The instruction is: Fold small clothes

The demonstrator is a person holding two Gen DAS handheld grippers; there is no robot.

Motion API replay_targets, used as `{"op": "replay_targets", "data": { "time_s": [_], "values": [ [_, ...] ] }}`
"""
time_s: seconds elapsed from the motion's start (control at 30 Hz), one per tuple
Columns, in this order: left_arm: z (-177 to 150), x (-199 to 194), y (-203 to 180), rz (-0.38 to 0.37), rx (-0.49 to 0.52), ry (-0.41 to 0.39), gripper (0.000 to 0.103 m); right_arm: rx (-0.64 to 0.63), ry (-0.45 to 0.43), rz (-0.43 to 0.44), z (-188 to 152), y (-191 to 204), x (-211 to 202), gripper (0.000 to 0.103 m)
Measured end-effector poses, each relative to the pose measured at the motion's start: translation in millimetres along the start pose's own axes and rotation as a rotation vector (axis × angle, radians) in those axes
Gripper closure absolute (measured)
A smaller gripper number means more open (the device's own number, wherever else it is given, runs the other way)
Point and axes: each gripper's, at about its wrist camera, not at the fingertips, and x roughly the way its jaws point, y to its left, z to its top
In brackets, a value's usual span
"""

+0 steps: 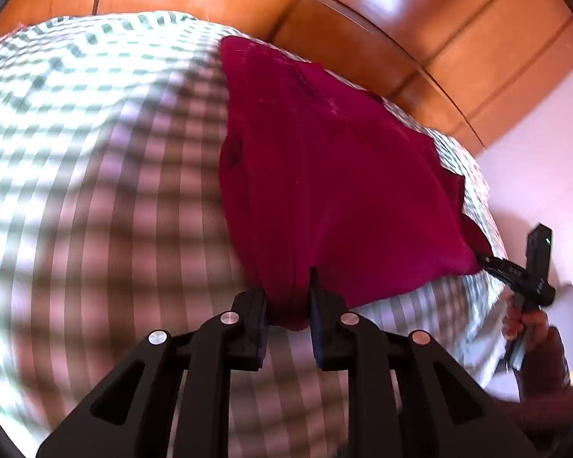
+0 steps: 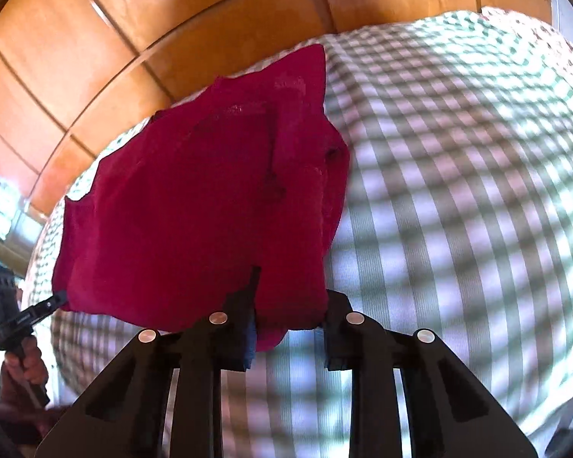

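A dark red garment point(image 1: 324, 175) lies partly lifted over a green-and-white checked bed cover point(image 1: 95, 152). My left gripper point(image 1: 288, 297) is shut on the garment's near corner, cloth bunched between its fingers. My right gripper point(image 2: 290, 305) is shut on the garment point(image 2: 195, 206) at another near corner. The right gripper also shows in the left wrist view point(image 1: 485, 257), pinching the cloth's right corner. The left gripper shows in the right wrist view point(image 2: 59, 299) at the cloth's left corner. The edge between both grippers hangs raised above the cover point(image 2: 458, 191).
A polished wooden headboard point(image 1: 363, 19) runs along the far side of the bed and shows in the right wrist view point(image 2: 133, 19) too. A pale wall point(image 1: 546, 145) lies to the right. A hand point(image 1: 527, 324) holds the right gripper's handle.
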Motion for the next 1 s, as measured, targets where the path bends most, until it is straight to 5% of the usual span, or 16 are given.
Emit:
{"op": "replay_targets", "data": {
  "time_s": [0.17,0.23,0.33,0.6,0.77,0.87,1.0],
  "values": [
    [-43,-24,-7,-0.028,0.031,0.04,0.083,-0.031,0.077,0.022,-40,1,-22,0.079],
    [-45,-29,-6,-0.014,0.02,0.036,0.075,-0.031,0.084,0.011,-43,-1,-28,0.071],
    [-32,-36,0,0.029,-0.006,-0.028,0.059,0.005,0.007,-0.014,-29,-6,-39,0.065],
    [29,-22,-2,0.101,0.025,-0.121,0.055,0.065,-0.13,-0.067,37,-10,-14,0.065],
    [48,-4,-8,0.141,0.042,-0.12,0.056,0.055,-0.104,-0.065,50,0,11,0.065],
    [53,4,-18,0.179,0.081,-0.116,0.056,0.034,-0.108,-0.072,47,5,11,0.081],
    [55,9,-29,0.227,0.113,-0.128,0.073,0.016,-0.111,-0.101,44,11,11,0.09]
  ]
}}
